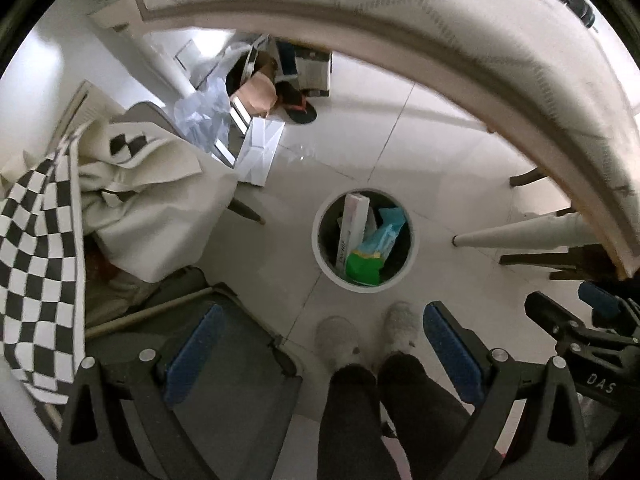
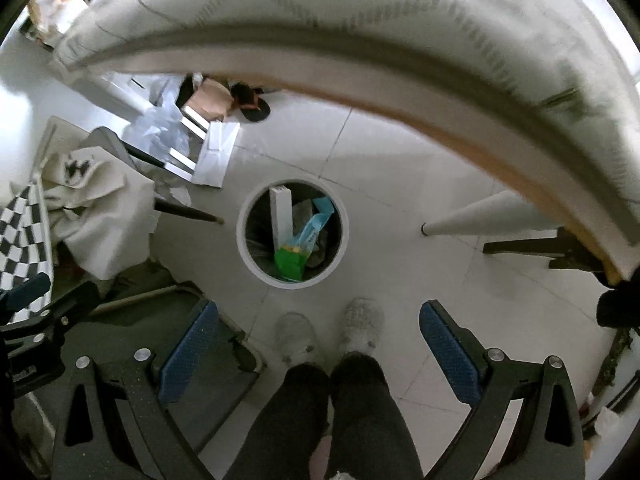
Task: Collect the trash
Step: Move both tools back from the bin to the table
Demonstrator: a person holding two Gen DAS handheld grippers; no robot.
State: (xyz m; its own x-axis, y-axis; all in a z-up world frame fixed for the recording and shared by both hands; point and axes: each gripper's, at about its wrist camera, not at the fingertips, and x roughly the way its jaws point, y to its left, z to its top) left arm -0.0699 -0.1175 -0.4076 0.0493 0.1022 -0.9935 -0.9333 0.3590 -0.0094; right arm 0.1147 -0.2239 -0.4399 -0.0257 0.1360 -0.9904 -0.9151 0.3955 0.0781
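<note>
A round white trash bin (image 1: 320, 248) stands on the tiled floor, seen from above; it also shows in the right wrist view (image 2: 241, 236). Inside lie a long white box (image 1: 352, 224), a green and blue wrapper (image 1: 370, 256) and other scraps; the box (image 2: 280, 212) and wrapper (image 2: 296, 256) show in the right view too. My left gripper (image 1: 320, 340) is open and empty, held high above the floor short of the bin. My right gripper (image 2: 320, 338) is open and empty, likewise above the floor. The right gripper shows at the left view's right edge (image 1: 592, 320).
The table edge with a pale cloth (image 1: 440, 28) arcs overhead. A chair with draped cloth and checkered fabric (image 1: 132, 192) stands left. A grey chair seat (image 1: 224, 392) is below left. Table legs (image 1: 520, 236) stand right. My slippered feet (image 1: 372, 332) are near the bin. Bags and a slipper (image 1: 296, 108) lie beyond.
</note>
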